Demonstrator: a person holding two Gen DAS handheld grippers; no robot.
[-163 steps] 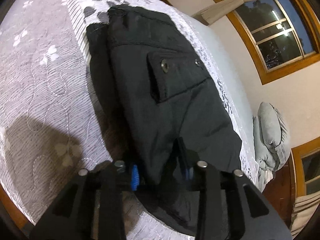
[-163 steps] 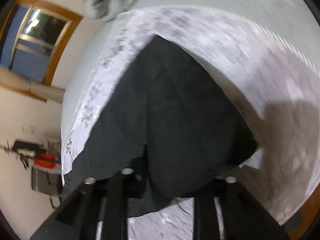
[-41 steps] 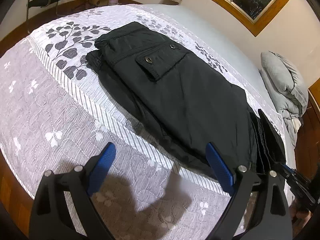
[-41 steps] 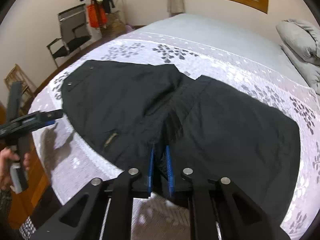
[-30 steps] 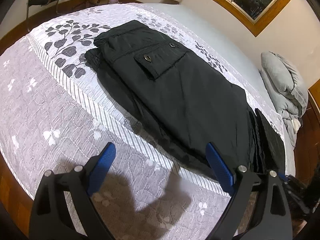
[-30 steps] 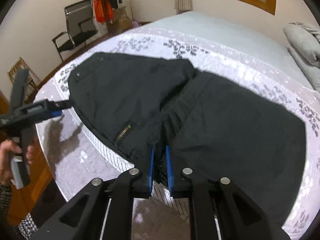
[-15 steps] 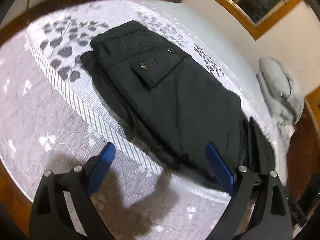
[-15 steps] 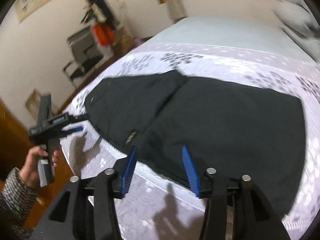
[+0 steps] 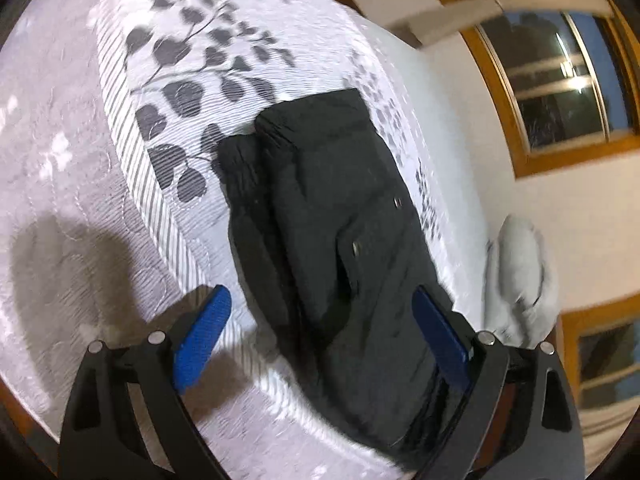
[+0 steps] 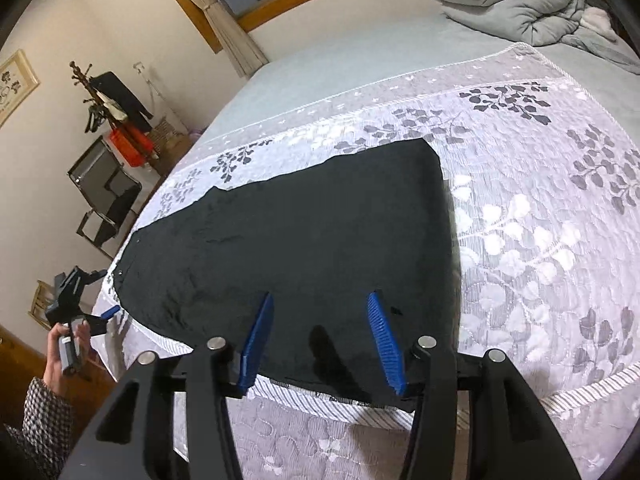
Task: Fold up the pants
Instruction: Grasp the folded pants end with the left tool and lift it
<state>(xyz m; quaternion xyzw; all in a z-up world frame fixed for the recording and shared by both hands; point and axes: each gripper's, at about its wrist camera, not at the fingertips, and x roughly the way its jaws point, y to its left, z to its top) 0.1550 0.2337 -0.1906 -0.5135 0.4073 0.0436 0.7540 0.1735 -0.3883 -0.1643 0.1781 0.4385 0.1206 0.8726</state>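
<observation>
Black pants [image 9: 340, 220] lie folded lengthwise on the patterned quilt, a flap pocket with snaps on top. In the left wrist view my left gripper [image 9: 320, 332] stands wide open over their near end, its right pad [image 9: 440, 336] above the cloth and its left pad above the quilt. In the right wrist view the pants [image 10: 300, 240] spread flat and wide across the bed. My right gripper [image 10: 320, 340] is open just above their near edge, with nothing pressed between its pads. A hand [image 10: 64, 344] holds the left gripper [image 10: 100, 294] at the pants' far left end.
A grey duvet [image 10: 520, 4] is bunched at the bed's far end. A black chair [image 10: 108, 196] and a coat stand [image 10: 116, 104] are by the left wall. The quilt [image 10: 540, 240] lies bare to the right of the pants. A wood-framed window [image 9: 560, 80] is in the wall.
My right gripper has let go of the pants' edge, opened and shifted along the near side. My left gripper has rolled and moved closer over the pants' end, still open.
</observation>
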